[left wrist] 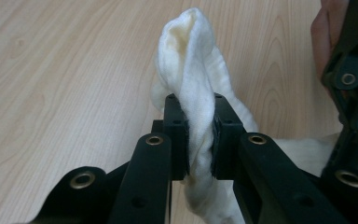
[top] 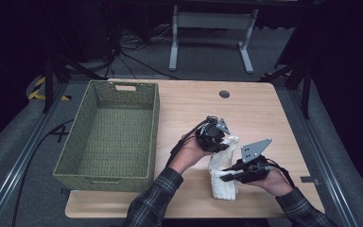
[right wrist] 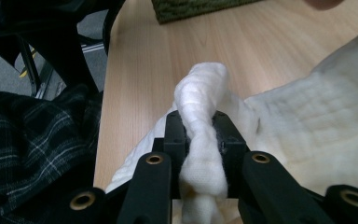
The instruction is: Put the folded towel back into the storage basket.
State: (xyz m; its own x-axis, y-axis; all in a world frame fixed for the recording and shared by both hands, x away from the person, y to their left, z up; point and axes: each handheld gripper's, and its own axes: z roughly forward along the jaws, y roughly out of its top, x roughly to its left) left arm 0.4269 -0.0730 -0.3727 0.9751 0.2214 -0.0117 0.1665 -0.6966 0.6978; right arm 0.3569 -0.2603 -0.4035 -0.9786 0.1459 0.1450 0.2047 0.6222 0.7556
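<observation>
A white towel (top: 223, 176) hangs bunched between my two grippers above the front right of the wooden table (top: 264, 113). My left gripper (top: 227, 144) is shut on the towel's upper end; in the left gripper view a fold of the towel (left wrist: 191, 70) is pinched between the black jaws of that gripper (left wrist: 199, 135). My right gripper (top: 223, 177) is shut on the towel lower down; its own view shows a thick roll of the cloth (right wrist: 200, 116) squeezed in the gripper (right wrist: 199, 140). The towel's bottom edge reaches the tabletop.
A green woven basket (top: 75, 156) with nothing in it stands on the table's left half. A round cable hole (top: 224, 94) sits near the far edge. A plaid sleeve (right wrist: 28, 140) is close behind the right gripper.
</observation>
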